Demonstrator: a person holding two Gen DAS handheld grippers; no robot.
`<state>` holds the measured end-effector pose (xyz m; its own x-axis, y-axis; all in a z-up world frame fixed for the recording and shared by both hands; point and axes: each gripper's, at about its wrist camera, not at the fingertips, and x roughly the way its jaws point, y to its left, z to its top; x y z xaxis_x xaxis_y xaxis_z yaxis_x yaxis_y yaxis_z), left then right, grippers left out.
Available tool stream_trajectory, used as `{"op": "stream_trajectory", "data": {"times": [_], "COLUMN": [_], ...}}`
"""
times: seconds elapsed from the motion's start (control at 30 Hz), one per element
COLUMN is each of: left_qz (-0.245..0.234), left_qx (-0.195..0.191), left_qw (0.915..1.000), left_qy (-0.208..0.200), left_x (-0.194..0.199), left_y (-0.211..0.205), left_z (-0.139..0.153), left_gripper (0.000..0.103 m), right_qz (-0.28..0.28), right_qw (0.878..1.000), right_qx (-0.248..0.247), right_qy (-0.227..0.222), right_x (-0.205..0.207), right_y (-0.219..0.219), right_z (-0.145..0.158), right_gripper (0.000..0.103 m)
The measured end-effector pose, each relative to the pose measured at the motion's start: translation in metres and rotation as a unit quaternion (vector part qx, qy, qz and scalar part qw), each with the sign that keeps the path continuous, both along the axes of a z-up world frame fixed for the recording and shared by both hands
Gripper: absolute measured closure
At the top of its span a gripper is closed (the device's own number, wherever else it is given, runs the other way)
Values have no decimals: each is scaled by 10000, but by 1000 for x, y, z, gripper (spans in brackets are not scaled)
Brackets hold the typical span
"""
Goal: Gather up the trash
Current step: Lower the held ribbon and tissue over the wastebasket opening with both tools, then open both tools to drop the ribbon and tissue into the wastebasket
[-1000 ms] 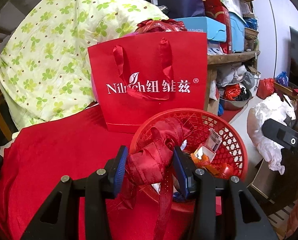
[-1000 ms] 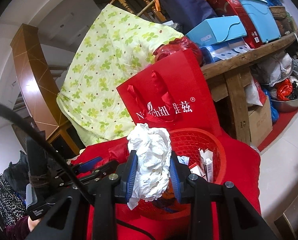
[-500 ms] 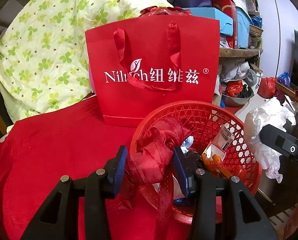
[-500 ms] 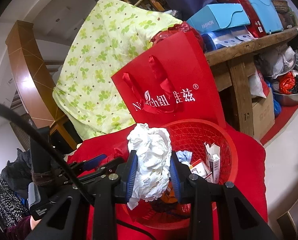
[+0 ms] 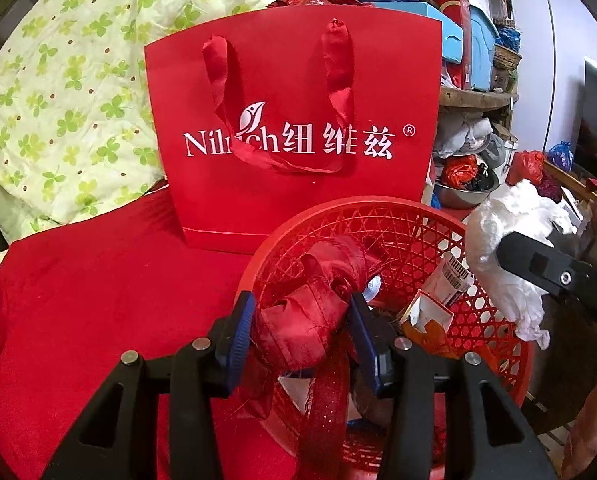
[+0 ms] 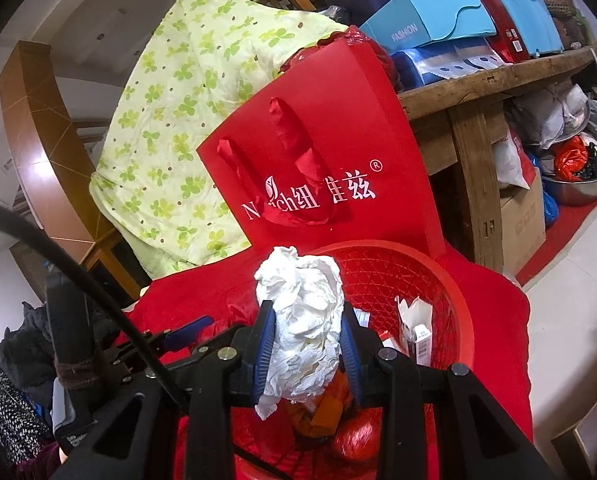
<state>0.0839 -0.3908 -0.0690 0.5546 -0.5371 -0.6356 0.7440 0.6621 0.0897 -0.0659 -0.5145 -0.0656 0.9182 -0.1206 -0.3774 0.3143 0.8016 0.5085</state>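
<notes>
Softly, the left gripper is squeezing a floppy red ribbon over the red basket. Next view: the right gripper is pinching light, squashy white paper around its middle, above that basket.

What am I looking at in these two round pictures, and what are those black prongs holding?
There is no robot arm: a person carries a hand-held two-finger gripper in each hand, and a fisheye camera on each looks forward along its fingers.

In the left camera's picture, the left gripper is shut on a crumpled red ribbon, over the near rim of a red basket. The black bar at the right edge is the other gripper.

In the right camera's picture, the right gripper is shut on a white paper wad above the same basket, which already holds small cartons and wrappers.

The basket sits on a red cloth, in front of an upright red gift bag.
</notes>
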Motion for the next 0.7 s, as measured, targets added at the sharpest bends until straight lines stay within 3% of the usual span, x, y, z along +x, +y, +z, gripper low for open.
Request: {"op": "stream_trajectory", "data": {"times": [0.33,0.47,0.57,0.7], "left_qz": [-203,-204,-189,-140], "left_qx": [-78,-69,-97,-179], "left_qw": [9998,9997,9996,9994], "left_qy": [4,-83,-163,-250], "left_x": [3,0,-3,-8], "left_y": [-5,-3,1,10], "left_z": [-6,-5,-1,7], "left_gripper": [47,32,32,23], "right_qz": [37,17,-15,9], "right_qw": [9995,9990,9991,9992], "right_qx": [303,443,432,394], "right_qy": [58,3,3,-44], "right_x": [12,9,6,2], "right_y": [-13,-16,-12,-6], "right_z": [-12,-14,-13,-9], "right_gripper": [66,65,65,65]}}
